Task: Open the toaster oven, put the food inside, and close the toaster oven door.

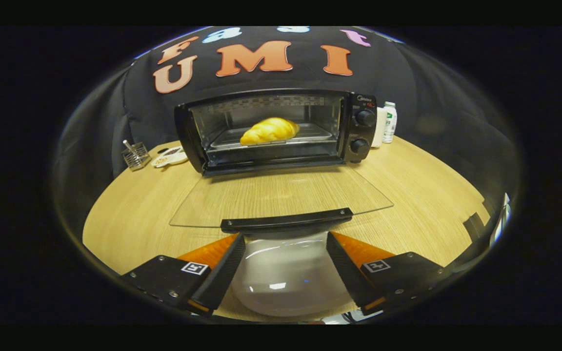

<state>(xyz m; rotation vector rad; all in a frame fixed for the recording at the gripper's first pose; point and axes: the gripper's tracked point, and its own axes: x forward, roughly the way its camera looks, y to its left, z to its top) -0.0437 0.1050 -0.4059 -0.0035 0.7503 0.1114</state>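
A croissant (270,130) lies on the tray (310,132) inside the toaster oven (276,130) at the table's (422,195) far edge, its glass door (281,197) folded down flat. The gripper (286,248) is spread wide, empty, just short of the door handle (287,220), above a white plate (283,282).

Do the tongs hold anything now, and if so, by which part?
Nothing is held. The tongs are open, just before the handle of the lowered oven door; the bread lies inside the oven.
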